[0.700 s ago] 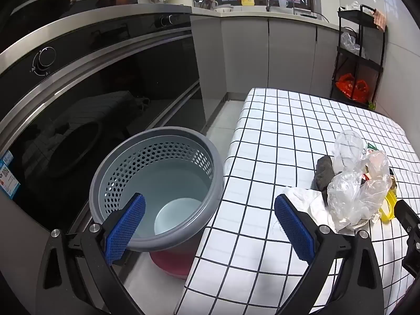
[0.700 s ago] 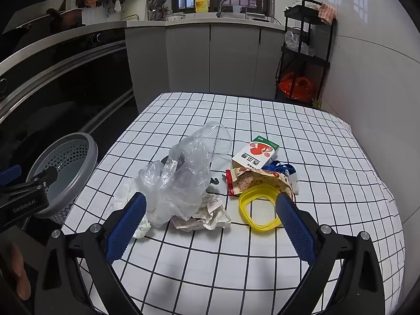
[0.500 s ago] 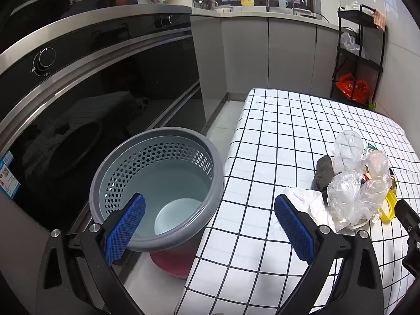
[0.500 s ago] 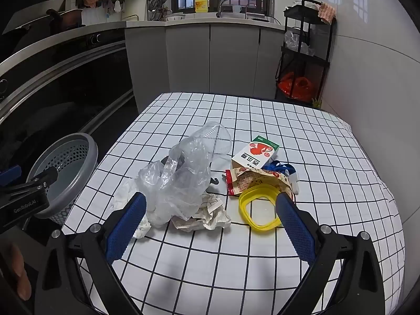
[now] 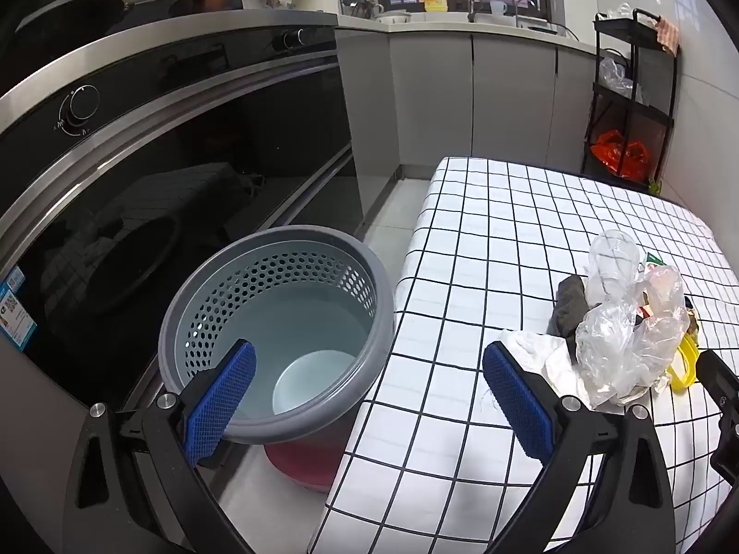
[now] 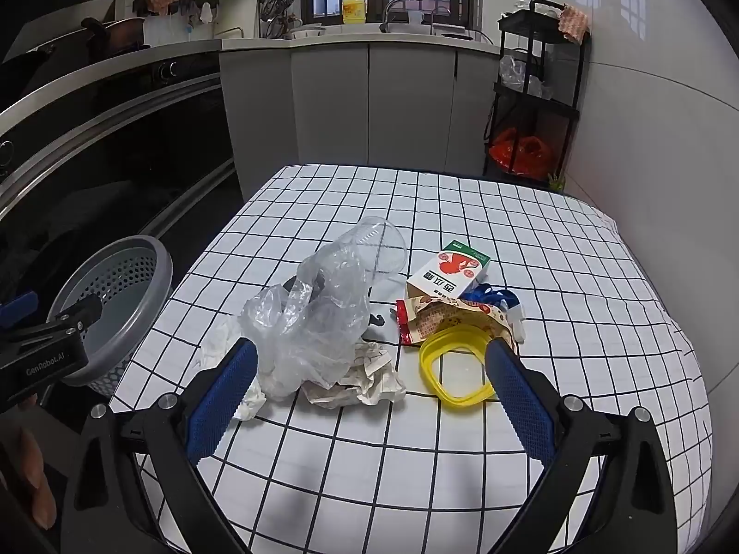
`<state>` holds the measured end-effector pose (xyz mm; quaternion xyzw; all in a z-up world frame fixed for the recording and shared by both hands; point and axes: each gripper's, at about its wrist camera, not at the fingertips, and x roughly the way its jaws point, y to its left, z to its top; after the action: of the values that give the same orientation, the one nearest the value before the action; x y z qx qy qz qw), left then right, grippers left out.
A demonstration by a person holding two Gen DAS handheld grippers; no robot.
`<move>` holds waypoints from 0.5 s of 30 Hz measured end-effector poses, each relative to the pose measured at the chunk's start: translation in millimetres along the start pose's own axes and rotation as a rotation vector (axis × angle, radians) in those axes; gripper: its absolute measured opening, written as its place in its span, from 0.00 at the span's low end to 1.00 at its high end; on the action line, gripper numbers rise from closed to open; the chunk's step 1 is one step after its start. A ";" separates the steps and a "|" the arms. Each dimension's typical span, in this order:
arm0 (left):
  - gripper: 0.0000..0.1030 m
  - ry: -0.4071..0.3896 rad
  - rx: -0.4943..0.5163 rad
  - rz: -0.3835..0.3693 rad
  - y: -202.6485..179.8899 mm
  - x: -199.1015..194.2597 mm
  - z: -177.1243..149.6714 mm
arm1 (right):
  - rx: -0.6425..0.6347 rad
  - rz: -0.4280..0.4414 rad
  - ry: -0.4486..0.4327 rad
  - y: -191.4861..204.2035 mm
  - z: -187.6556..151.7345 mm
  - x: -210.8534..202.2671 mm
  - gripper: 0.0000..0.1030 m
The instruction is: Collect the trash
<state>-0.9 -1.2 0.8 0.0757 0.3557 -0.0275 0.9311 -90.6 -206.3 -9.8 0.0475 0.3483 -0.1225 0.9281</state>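
A heap of trash lies on the checked tablecloth [image 6: 462, 461]: a crumpled clear plastic bag [image 6: 314, 323], a clear plastic cup [image 6: 374, 249], crumpled paper [image 6: 365, 378], a yellow ring [image 6: 452, 369], a torn snack wrapper [image 6: 443, 318] and a small carton [image 6: 450, 270]. My right gripper [image 6: 367, 397] hovers open in front of the heap, nothing between its blue pads. My left gripper [image 5: 367, 397] is open over the gap between the grey perforated bin [image 5: 281, 323] and the table edge. The bag [image 5: 623, 346] and cup [image 5: 612, 263] show at its right.
The grey bin [image 6: 115, 304] stands on the floor left of the table, over a red base [image 5: 309, 461]. A dark glass-fronted oven [image 5: 138, 207] and counter run along the left. A black shelf rack [image 6: 536, 92] stands at the back right by the tiled wall.
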 end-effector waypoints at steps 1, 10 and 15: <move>0.94 -0.002 0.000 0.000 0.2 -0.6 0.2 | 0.000 0.000 0.000 -0.5 0.1 0.3 0.92; 0.94 -0.002 -0.001 -0.002 -0.1 -0.8 1.1 | -0.002 0.001 0.002 -0.8 1.1 0.0 0.92; 0.94 -0.003 -0.002 -0.001 0.0 -0.8 1.0 | -0.002 0.000 0.002 -0.7 1.3 0.2 0.92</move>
<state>-0.8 -1.4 2.1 0.0747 0.3545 -0.0278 0.9317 -89.9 -207.2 -8.9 0.0468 0.3494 -0.1222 0.9278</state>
